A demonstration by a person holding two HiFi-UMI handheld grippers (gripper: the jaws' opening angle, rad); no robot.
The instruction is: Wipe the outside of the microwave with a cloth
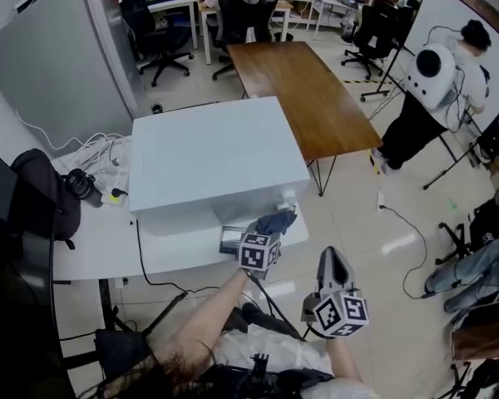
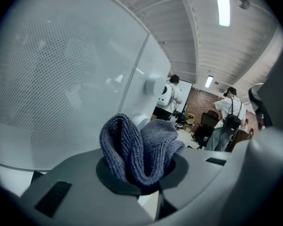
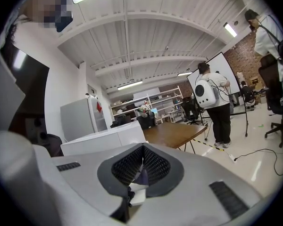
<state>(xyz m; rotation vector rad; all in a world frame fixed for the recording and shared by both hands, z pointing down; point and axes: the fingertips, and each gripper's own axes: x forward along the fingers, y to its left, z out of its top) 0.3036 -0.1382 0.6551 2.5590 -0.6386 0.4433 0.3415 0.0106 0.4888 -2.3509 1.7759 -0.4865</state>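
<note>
Item: white microwave [image 1: 216, 160], standing on a white table [image 1: 91, 243] with its top toward the head camera and its door front facing near. The left gripper view shows the perforated door window [image 2: 61, 79] and, right of it, two round white knobs, upper [image 2: 153, 84] and lower [image 2: 140, 120]. Item: blue-grey knitted cloth [image 1: 279, 219], bunched in folds and clamped between the jaws of the left gripper [image 1: 268, 233]. The jaws are closed narrowly on its middle, with loops of fabric standing out above them. The cloth sits at the near right corner of the microwave, just in front of the knob panel. Contact with the panel appears likely but cannot be confirmed from either view. Item: right gripper [image 1: 333, 260], held right of and nearer than the left one, off the table edge and above the floor. Its jaws are drawn together with nothing between them. Surroundings: a brown wooden table [image 1: 308, 90] beyond the microwave's far right corner; a dark, lens-like object [image 1: 83, 185] and white cables [image 1: 96, 150] on the white table at left; a grey cabinet [image 1: 58, 65] at far left; a person with a white backpack [image 1: 432, 81] standing at far right.
</note>
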